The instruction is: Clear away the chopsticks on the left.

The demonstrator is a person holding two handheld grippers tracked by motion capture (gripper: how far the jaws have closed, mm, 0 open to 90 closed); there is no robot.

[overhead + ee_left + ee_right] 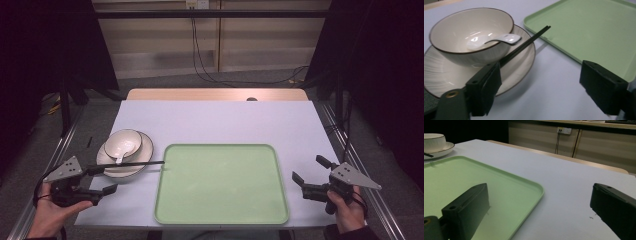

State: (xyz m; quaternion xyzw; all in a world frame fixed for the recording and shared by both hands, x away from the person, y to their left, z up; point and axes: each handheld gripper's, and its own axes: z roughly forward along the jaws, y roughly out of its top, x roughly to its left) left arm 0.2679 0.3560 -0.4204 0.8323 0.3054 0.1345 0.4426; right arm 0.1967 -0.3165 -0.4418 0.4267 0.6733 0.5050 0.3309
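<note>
White table (215,120) bears green tray (221,215), bowl (122,141) on plate (145,150); left gripper (102,178), right gripper (307,175) jaws wide, empty.

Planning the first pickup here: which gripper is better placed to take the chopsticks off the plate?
Left. The left gripper is open beside the plate, with the chopsticks running past one jaw. The right gripper sits across the green tray.

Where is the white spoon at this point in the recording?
The white spoon lies in the bowl, handle over the rim. The bowl sits on the plate at the table's left in the high view, beside the green tray.
</note>
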